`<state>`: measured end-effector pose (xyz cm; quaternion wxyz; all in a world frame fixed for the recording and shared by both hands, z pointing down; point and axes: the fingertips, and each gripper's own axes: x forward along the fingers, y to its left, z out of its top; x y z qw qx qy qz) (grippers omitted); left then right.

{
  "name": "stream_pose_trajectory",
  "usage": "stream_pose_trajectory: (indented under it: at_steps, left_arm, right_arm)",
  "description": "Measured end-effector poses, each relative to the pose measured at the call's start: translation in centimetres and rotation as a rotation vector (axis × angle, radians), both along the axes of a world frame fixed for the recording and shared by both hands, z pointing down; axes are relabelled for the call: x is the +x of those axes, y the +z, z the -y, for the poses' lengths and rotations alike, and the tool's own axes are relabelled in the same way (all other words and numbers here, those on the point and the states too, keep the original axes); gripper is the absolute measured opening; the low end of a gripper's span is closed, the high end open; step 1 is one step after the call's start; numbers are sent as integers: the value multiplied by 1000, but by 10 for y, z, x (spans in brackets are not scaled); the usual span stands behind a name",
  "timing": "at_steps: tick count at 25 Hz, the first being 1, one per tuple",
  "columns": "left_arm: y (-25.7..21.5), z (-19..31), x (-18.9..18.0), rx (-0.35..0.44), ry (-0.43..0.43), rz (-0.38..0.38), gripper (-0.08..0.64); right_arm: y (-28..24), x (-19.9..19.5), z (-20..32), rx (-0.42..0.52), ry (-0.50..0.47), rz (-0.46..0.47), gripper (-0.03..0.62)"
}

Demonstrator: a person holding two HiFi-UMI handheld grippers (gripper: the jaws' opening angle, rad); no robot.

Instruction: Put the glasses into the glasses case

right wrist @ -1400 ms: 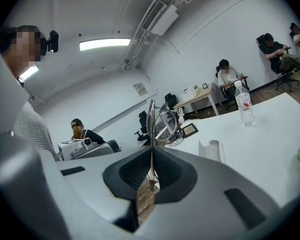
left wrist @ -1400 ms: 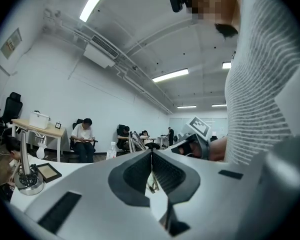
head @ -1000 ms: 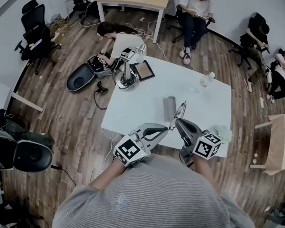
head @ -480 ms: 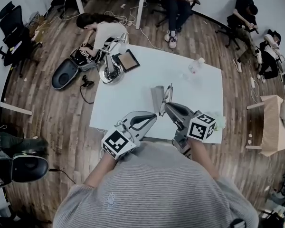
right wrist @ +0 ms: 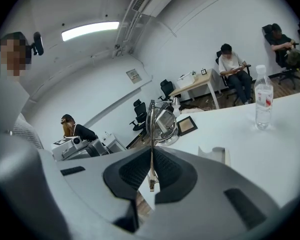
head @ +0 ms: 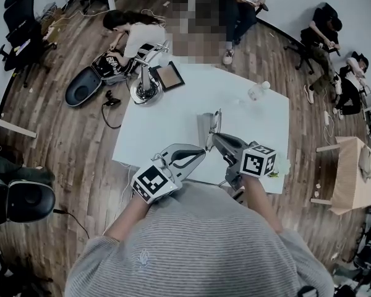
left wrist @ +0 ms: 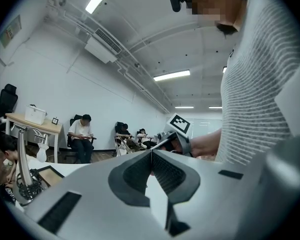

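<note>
**A:** Where do the fingers stand?

**B:** On the left gripper (left wrist: 151, 151) the jaws are together with nothing between them, over the near edge of the table (head: 167, 129). The right gripper (right wrist: 151, 153) is clamped on a temple of the glasses (right wrist: 160, 123), which stand upright above the jaws, off the table.

**A:** And the case?

**B:** The case (head: 203, 125) lies flat on the table, just beyond the right gripper's tips. Its long axis runs away from the person. From the right gripper view it sits low and right of the jaws. I'd judge its near end to be the mouth. The right gripper is nearer; the left is apart from it.

**A:** So the move?

**B:** Probably lower the glasses and line them up lengthwise with that mouth.

**A:** Any writing?

**B:** None I can read. The bottle (right wrist: 263, 101) has a label and the sign (right wrist: 134, 75) on the far wall has print, but both are too small.
</note>
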<state>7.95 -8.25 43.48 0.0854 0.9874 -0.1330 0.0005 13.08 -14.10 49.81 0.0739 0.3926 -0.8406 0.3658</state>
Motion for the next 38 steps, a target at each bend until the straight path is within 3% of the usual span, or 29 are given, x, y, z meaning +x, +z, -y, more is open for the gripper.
stream_pose_trajectory:
  at_steps: [15, 26, 32, 38]
  left_arm:
    - [8, 0, -1, -2, 12, 19, 12]
    - [10, -3, 8, 0, 38, 16, 12]
    - [9, -10, 12, 16, 61, 33, 12]
    - [13, -7, 16, 23, 59, 33, 12]
  right_arm:
    - [59, 14, 15, -191, -9, -54, 25]
    - [99, 19, 15, -357, -53, -62, 25]
    - [116, 25, 20, -433, -29, -31, 25]
    - [136, 34, 22, -484, -49, -64, 25]
